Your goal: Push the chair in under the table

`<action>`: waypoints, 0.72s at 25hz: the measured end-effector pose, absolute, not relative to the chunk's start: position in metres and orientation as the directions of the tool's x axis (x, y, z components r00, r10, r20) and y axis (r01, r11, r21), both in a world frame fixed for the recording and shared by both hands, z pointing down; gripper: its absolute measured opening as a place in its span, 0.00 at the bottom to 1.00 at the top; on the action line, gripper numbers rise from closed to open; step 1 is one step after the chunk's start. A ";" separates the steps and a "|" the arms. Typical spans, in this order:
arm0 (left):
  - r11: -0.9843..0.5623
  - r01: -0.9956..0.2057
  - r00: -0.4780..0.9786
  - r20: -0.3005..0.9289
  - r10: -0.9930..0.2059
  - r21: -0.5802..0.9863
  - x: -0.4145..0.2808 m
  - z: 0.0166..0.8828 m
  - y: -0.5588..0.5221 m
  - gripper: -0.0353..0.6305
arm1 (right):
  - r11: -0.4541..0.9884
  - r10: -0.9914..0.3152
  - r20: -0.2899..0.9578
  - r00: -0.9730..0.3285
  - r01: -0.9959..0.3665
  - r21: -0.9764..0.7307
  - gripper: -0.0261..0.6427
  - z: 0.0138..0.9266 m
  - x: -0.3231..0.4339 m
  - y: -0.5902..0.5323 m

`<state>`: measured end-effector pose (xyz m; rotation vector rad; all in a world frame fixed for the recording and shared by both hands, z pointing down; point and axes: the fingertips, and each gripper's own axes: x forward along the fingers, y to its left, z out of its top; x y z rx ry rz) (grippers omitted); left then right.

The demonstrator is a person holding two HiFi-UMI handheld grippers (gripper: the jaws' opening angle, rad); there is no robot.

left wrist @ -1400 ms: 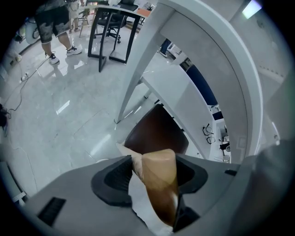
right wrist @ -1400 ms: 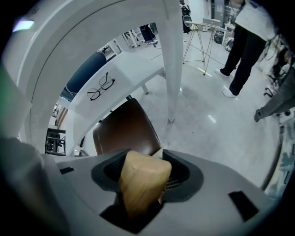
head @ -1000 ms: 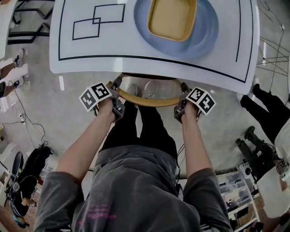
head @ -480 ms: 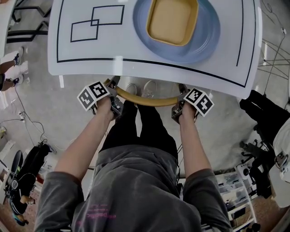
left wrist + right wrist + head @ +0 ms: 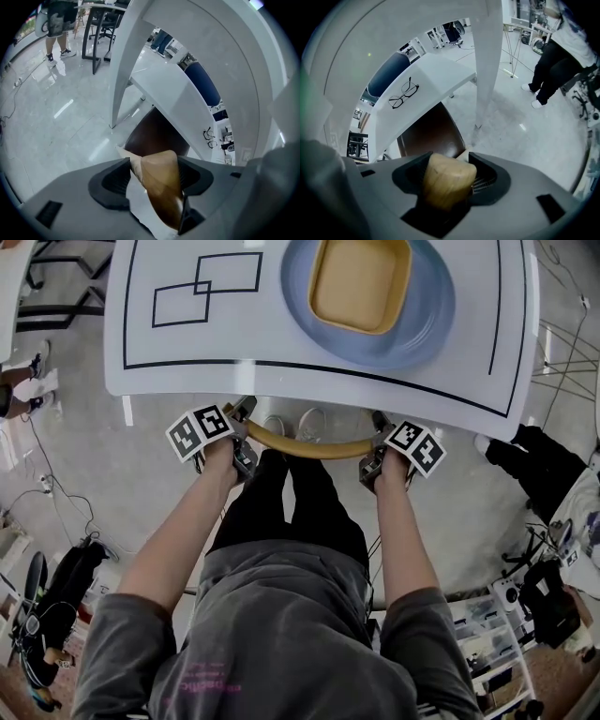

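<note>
Under the near edge of the table (image 5: pixel 281 334), at 12 o'clock from the person's body, sits the chair (image 5: pixel 157 136). Its dark brown seat is tucked beneath the top, and only the curved back rail (image 5: pixel 309 446) shows just outside the edge. By my reading the push is as good as done, and what remains is to let go and draw both hands away. The rail is a smooth, rounded bow of pale varnished wood, and the seat looks glossy and moulded. At the rail's 9 o'clock end the left gripper (image 5: pixel 240 432) has just been opening its jaws. The wood lies between them, against one pad with a sliver of floor showing beside the other, so the hold looks loosened. At the 3 o'clock end the right gripper (image 5: pixel 377 444) is clamped on the rail, and the wood fills the space between its dark ribbed pads. The table top is flat, white and slick, with thin black lines. At 1 o'clock on it a round blue plate (image 5: pixel 433 306) carries a square yellow dish (image 5: pixel 361 282). The floor (image 5: pixel 159 493) is pale and shiny.
</note>
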<state>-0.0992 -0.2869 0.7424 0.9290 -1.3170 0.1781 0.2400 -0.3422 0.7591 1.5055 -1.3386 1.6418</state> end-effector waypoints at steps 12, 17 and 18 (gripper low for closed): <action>0.590 -0.618 0.320 0.852 -0.413 0.519 -0.101 0.719 -0.286 0.47 | -0.338 -0.294 0.924 -0.245 -0.878 -0.340 0.37 0.727 0.241 -0.335; 0.540 -0.649 0.328 0.837 -0.437 0.536 -0.093 0.704 -0.280 0.47 | -0.313 -0.331 0.910 -0.249 -0.881 -0.355 0.37 0.711 0.249 -0.322; 0.528 -0.655 0.331 0.833 -0.443 0.541 -0.092 0.701 -0.280 0.47 | -0.312 -0.339 0.907 -0.248 -0.880 -0.357 0.37 0.708 0.250 -0.319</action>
